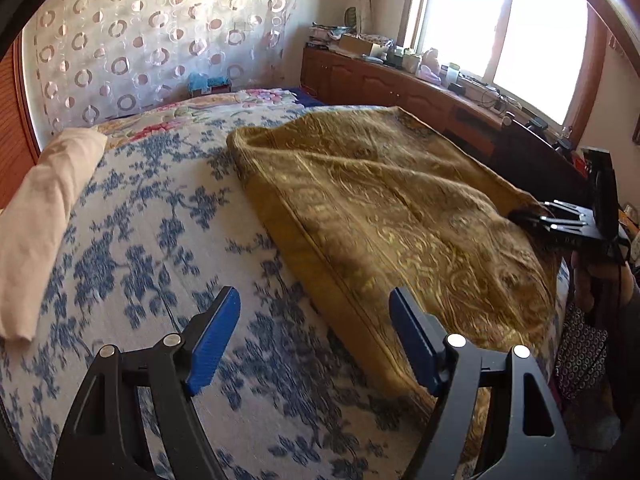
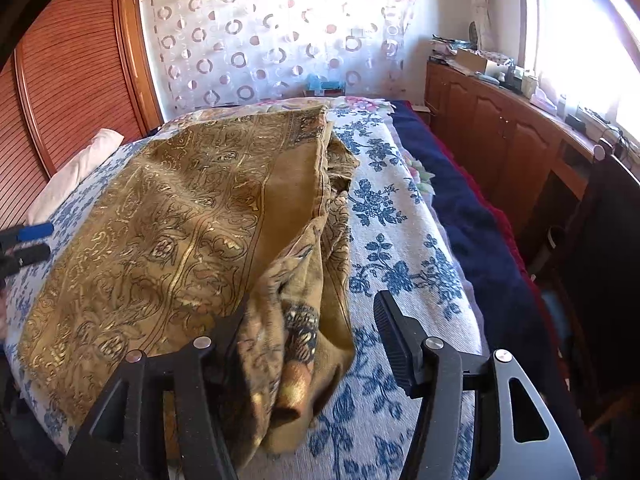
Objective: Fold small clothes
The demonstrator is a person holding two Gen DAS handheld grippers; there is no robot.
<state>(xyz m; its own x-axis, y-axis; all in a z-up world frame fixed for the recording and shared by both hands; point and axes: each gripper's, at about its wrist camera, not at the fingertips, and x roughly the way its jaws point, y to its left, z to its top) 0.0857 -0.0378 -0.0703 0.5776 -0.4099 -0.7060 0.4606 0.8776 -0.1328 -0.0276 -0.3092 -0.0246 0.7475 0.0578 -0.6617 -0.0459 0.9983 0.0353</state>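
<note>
A gold-brown patterned cloth (image 1: 384, 208) lies folded on the bed with the blue floral cover (image 1: 160, 240). My left gripper (image 1: 314, 340) is open with blue pads, hovering over the cover; its right finger is at the cloth's near hem. In the right wrist view the cloth (image 2: 172, 220) spreads left, and a bunched corner of it drapes between the fingers. My right gripper (image 2: 312, 340) is open; its left finger is partly hidden by the cloth. The right gripper also shows in the left wrist view (image 1: 560, 224) at the cloth's far edge. The left gripper shows at the left edge (image 2: 28, 244).
A rolled cream cloth (image 1: 44, 216) lies at the bed's left side. A wooden cabinet (image 1: 400, 88) with clutter runs under the window. A dark blue blanket (image 2: 460, 208) lies along the bed's right side. A dotted curtain (image 2: 272, 40) hangs behind.
</note>
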